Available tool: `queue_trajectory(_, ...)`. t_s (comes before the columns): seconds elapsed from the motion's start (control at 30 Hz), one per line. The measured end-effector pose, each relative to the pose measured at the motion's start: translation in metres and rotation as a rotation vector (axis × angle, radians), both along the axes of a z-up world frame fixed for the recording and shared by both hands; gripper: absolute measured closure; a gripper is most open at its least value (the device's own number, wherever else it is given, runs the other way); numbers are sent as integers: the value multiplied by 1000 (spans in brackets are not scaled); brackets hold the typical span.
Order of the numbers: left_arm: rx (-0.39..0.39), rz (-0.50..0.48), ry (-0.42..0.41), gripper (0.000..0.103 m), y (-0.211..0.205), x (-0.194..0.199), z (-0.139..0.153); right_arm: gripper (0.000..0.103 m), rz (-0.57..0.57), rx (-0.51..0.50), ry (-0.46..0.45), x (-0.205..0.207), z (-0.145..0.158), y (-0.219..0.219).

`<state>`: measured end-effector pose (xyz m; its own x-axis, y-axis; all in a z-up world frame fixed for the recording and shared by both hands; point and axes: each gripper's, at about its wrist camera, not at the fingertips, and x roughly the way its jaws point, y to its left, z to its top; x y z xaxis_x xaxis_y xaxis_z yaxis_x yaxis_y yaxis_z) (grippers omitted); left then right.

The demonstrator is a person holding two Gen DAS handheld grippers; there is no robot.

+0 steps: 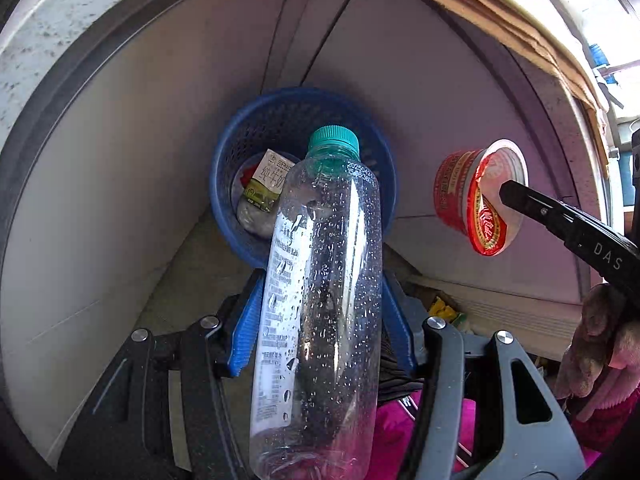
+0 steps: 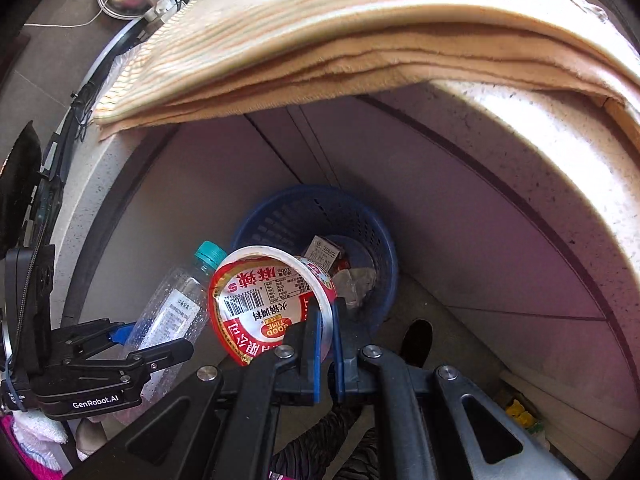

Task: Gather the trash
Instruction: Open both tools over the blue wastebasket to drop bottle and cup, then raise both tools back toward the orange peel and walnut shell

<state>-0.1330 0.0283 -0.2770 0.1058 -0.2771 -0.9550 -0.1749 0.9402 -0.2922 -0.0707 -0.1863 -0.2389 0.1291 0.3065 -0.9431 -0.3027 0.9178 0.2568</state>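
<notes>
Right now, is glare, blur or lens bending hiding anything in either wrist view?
Left wrist view: the fisheye curves the cabinet edges; daylight blows out the top right corner; the clear plastic bottle with droplets stays sharp. Right wrist view: the folded striped cloth is blurred and overlit; the blue mesh basket sits in shade, yet readable.

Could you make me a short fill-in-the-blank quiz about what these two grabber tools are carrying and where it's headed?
1. The left gripper holds a clear bottle with a ____ cap.
2. The right gripper has its jaws pinched on the rim of a red and white ____.
3. Below both stands a ____ basket with holes in its wall.
4. Inside it lies a small milk ____.

Missing words: teal; cup; blue; carton
</notes>
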Motion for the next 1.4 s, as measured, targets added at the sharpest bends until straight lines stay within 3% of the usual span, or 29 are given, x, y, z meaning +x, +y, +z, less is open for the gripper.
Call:
queue_trajectory(0.23,51,-17,-14,46,-12,12,-1,94,9,-15,0,10,-10,12)
queue_trajectory(0.27,59,-16,-21,46,-13,13,1,91,12,-15,-2,12,-9,13)
queue_trajectory(0.37,67,-10,-36,45,-10,15,6,67,6,-6,-19,16,-5,12)
queue_trajectory(0.73,77,4,-62,41,2,18,15,65,23,-3,-62,14,14,12)
queue_trajectory(0.87,78,8,-81,41,3,18,23,60,28,1,-81,14,21,12)
queue_trajectory(1.03,88,14,-123,41,6,17,40,53,34,16,-106,16,36,10)
queue_trajectory(1.4,123,29,-277,41,4,26,114,34,59,52,-208,23,88,7)
